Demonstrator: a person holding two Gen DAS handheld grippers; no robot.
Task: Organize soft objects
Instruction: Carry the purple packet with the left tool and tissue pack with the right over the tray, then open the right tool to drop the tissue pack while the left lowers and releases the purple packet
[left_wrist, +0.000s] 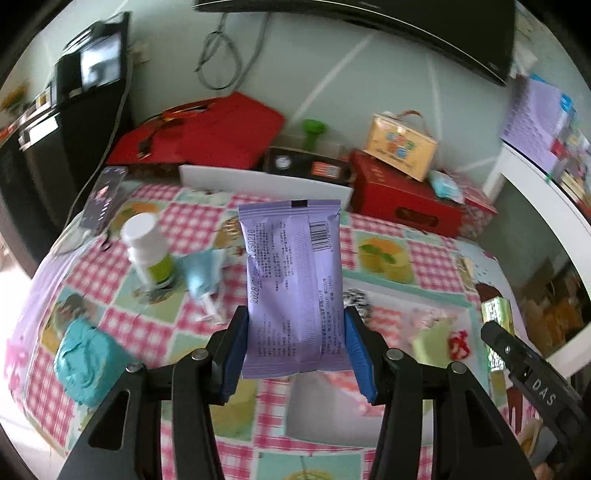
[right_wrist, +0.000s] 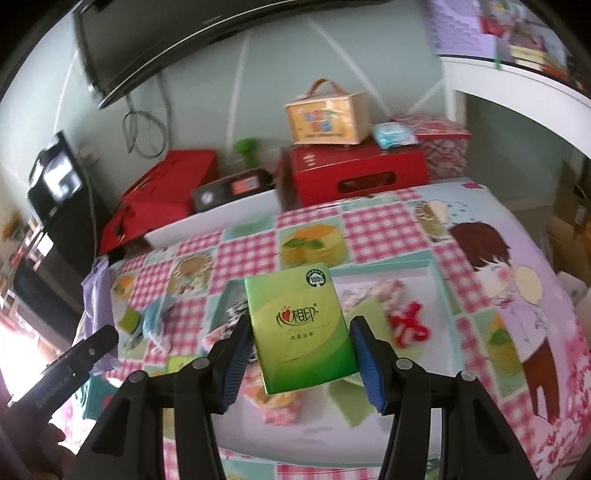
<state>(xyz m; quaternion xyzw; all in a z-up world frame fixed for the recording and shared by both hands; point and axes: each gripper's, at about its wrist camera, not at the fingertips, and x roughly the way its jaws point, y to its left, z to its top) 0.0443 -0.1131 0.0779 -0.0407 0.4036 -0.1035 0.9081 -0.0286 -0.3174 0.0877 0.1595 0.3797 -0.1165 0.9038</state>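
Purple packet (left_wrist: 293, 284) squeezed between blue pads of our left gripper (left_wrist: 295, 341), held up above checkered table (left_wrist: 384, 236). Green tissue pack (right_wrist: 301, 328) pinched same way in our right gripper (right_wrist: 301, 354). We see white bottle (left_wrist: 147, 251) at 10 o'clock from purple packet, teal lump (left_wrist: 86, 365) at 8 o'clock, red box (right_wrist: 354, 173) at 12 o'clock behind green pack.
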